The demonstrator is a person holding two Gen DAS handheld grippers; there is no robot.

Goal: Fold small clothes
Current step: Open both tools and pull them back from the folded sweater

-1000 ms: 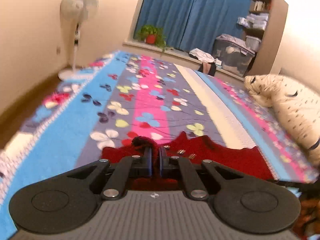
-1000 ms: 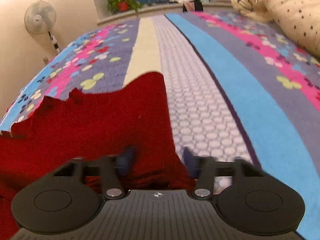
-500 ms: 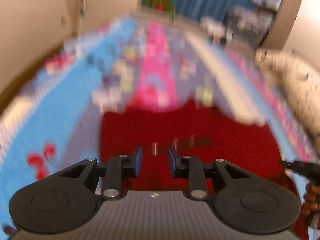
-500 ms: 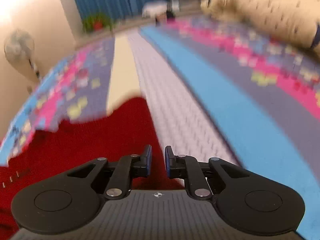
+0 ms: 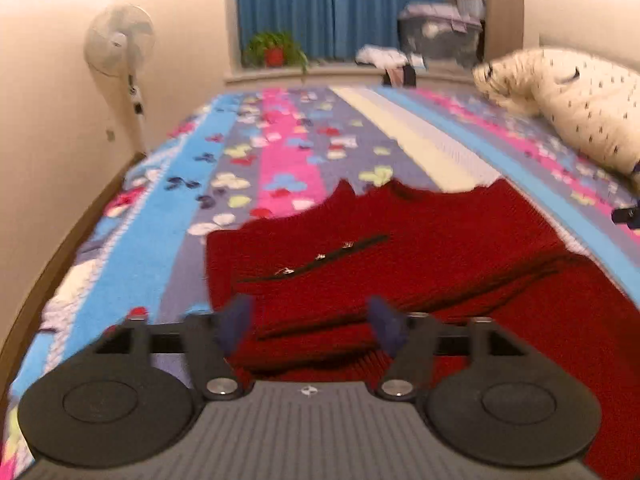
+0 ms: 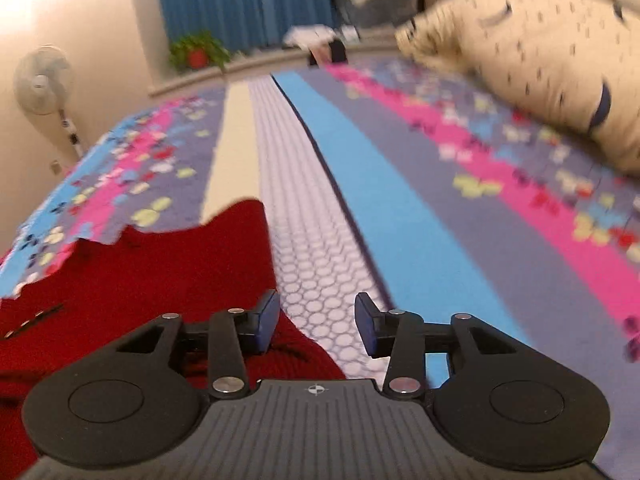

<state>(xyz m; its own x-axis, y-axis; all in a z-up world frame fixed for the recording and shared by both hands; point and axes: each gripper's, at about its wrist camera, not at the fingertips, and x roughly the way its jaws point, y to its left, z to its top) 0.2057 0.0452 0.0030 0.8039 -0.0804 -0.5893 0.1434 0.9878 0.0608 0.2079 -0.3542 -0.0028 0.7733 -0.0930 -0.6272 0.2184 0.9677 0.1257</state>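
Note:
A small dark red knitted garment lies spread on the striped bedspread, with a line of small metal fasteners across its front and a folded layer near me. My left gripper is open and empty, hovering over the garment's near folded edge. In the right wrist view the garment lies at the lower left. My right gripper is open and empty, over the garment's right edge and the white hexagon stripe.
A cream spotted pillow lies on the bed at the right. A standing fan is by the left wall beside the bed edge. A potted plant and storage boxes sit on the far sill.
Both grippers have opened. The left one was shut on the garment, let go and pulled back, so more of the garment shows. The right one closed briefly, then reopened and shifted right.

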